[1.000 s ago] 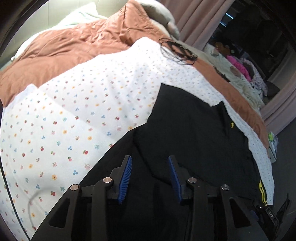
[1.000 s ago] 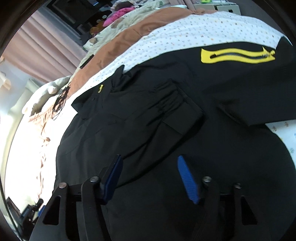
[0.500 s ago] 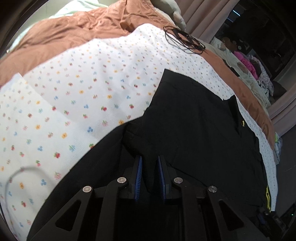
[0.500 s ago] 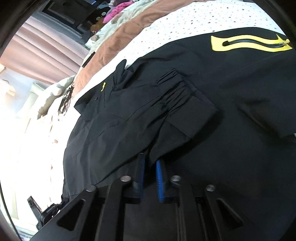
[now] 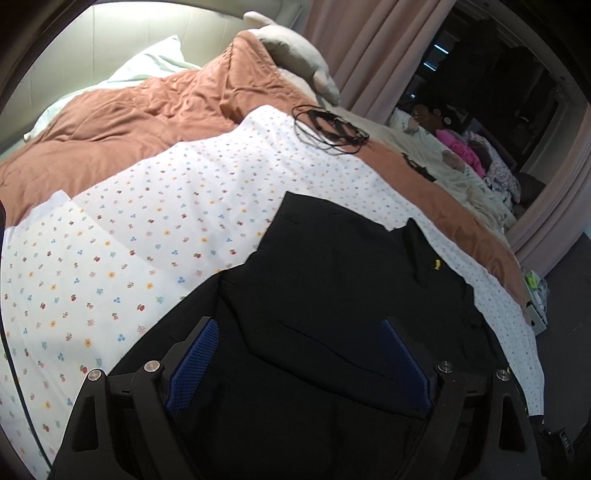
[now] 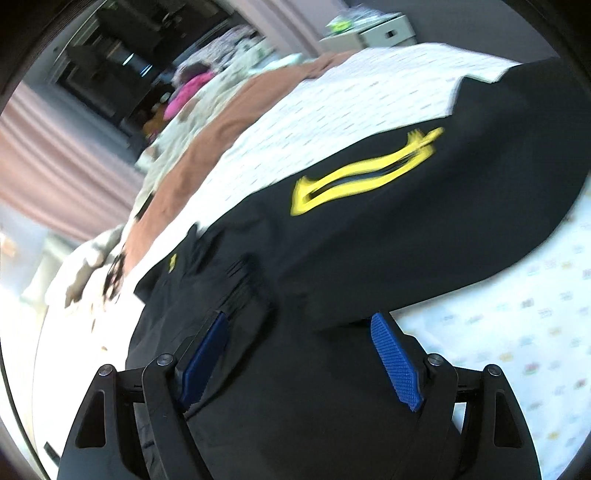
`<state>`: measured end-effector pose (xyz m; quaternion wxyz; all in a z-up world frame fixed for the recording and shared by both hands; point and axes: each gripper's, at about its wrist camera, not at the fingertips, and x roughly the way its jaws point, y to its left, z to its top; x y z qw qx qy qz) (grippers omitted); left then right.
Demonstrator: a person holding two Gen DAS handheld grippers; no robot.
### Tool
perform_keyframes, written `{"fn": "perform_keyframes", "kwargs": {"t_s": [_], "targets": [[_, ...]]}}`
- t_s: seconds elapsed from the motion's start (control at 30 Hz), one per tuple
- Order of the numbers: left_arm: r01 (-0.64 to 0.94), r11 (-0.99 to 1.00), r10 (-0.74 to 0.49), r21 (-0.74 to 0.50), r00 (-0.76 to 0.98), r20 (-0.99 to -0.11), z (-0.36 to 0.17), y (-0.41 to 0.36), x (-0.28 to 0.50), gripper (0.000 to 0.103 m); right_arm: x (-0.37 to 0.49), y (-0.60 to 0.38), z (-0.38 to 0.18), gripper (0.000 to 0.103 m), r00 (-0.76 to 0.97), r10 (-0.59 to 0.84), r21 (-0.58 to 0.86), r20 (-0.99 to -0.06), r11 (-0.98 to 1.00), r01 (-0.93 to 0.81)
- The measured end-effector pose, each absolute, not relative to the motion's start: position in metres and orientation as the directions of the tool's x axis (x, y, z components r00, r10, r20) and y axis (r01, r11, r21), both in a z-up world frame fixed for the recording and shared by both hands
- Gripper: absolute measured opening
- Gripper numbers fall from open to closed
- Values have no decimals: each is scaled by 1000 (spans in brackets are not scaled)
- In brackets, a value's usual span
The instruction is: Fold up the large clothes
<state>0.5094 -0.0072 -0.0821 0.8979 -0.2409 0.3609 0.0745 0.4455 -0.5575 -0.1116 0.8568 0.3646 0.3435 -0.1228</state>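
Observation:
A black jacket [image 5: 343, 280] lies spread on the flowered sheet [image 5: 155, 236] of a bed, with a folded sleeve across its body. In the right wrist view the black jacket [image 6: 369, 251] shows a yellow zip pocket [image 6: 362, 177]. My left gripper [image 5: 303, 354] hovers over the jacket's near part, its jaws opening wide, blue pads [image 5: 192, 362] clear of the cloth. My right gripper [image 6: 306, 350] hangs above the jacket near its sleeve cuff [image 6: 243, 291], jaws opening too, nothing pinched between them. That view is blurred by motion.
A rust-brown duvet [image 5: 140, 122] and pillows [image 5: 295, 55] cover the bed's far end. A tangle of black cable [image 5: 328, 129] lies on the sheet beyond the jacket. Piled clothes [image 5: 461, 155] sit by the curtain; a white box [image 6: 376, 33] stands past the bed.
Both grippers pinched the jacket fabric half a second ago and have since let go, spread wide and drawn up and back. The right view has swung toward the zip pocket.

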Motion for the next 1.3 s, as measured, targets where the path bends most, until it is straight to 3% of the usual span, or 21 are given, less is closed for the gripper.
{"fn": "perform_keyframes", "kwargs": {"t_s": [0.27, 0.7, 0.8, 0.83, 0.87, 1.03, 1.3], "targets": [[-213, 923, -73, -320, 721, -689, -77, -50, 514, 89, 401, -627, -112, 79, 695, -145, 508, -704, 581, 636], [-104, 956, -132, -276, 686, -716, -89, -88, 519, 89, 391, -689, -135, 72, 658, -253, 497, -710, 483, 721], [-112, 953, -132, -281, 683, -718, -91, -85, 521, 89, 396, -698, -143, 55, 650, -286, 482, -704, 479, 734], [-115, 952, -133, -285, 682, -719, -91, -85, 521, 89, 399, -701, -145, 34, 655, -291, 485, -698, 482, 730], [-119, 950, -135, -290, 680, -720, -92, -83, 522, 89, 402, -703, -145, 5, 678, -277, 504, -681, 494, 709], [-133, 944, -133, -302, 684, -718, -91, -77, 521, 89, 405, -678, -108, 4, 795, -260, 562, -548, 589, 580], [-142, 937, -140, -320, 685, -715, -88, -68, 520, 89, 424, -600, -46, 4, 922, -93, 606, -375, 729, 320]]}}
